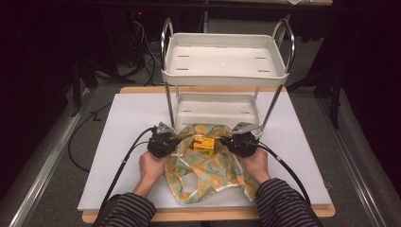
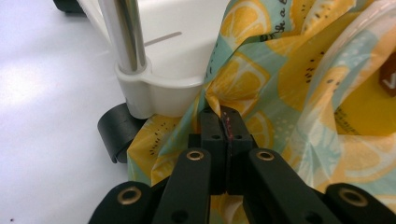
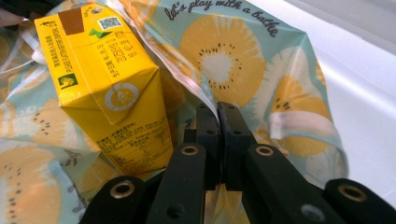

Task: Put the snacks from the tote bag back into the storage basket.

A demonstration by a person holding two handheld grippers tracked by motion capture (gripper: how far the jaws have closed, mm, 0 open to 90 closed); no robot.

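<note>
A fruit-print bag, teal with orange and yellow slices, lies on the white table in front of a white two-tier cart. A yellow drink carton lies in the bag's mouth. My left gripper is shut on the bag's left rim, right beside the cart's leg and black caster. On the bag's right rim, just right of the carton, my right gripper is shut. Both hands hold the mouth spread between them.
The cart's lower tray stands directly behind the bag, its chrome posts flanking it. The white board ends at a wooden edge near the person's striped sleeves. Black cables trail from both grippers toward the front.
</note>
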